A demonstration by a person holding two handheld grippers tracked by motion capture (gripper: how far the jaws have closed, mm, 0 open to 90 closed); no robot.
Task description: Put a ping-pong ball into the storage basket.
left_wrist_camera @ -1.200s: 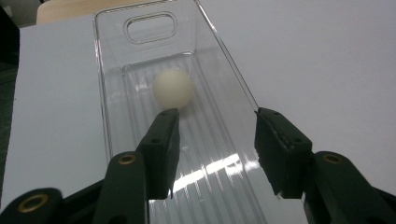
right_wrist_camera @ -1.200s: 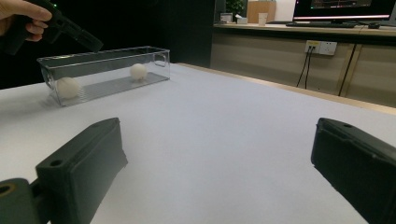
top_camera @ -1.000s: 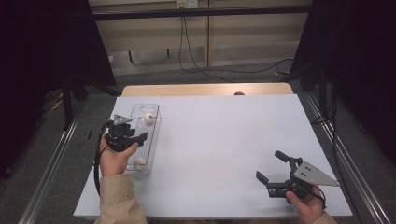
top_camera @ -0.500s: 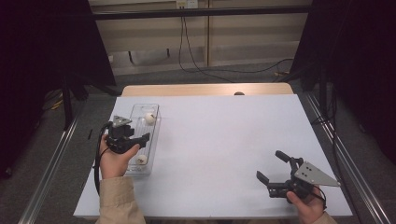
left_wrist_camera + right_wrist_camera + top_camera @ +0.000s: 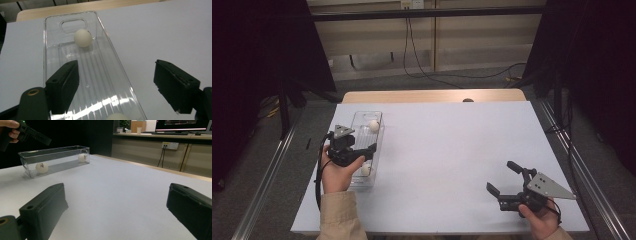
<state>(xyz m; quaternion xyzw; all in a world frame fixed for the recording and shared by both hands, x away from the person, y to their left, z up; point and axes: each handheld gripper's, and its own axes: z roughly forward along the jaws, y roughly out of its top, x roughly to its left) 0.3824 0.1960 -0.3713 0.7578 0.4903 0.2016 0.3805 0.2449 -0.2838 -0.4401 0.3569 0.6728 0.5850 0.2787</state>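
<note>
A clear plastic tray (image 5: 381, 131) lies lengthwise on the left of the white table (image 5: 452, 150). It holds two white balls, one at the far end (image 5: 373, 125) and one at the near end (image 5: 365, 170). My left gripper (image 5: 364, 145) hovers over the tray's near half, open, with nothing between its jaws. In the left gripper view the far ball (image 5: 82, 38) rests ahead and the near ball (image 5: 117, 117) peeks in at the bottom edge. My right gripper (image 5: 499, 176) is low at the front right, open and empty, far from the tray (image 5: 55, 151).
A wooden strip (image 5: 432, 95) runs along the table's far edge, with cables on the floor behind it. Metal rails (image 5: 267, 175) flank both sides of the table. The other hand's gripper (image 5: 32, 133) shows above the tray in the right gripper view.
</note>
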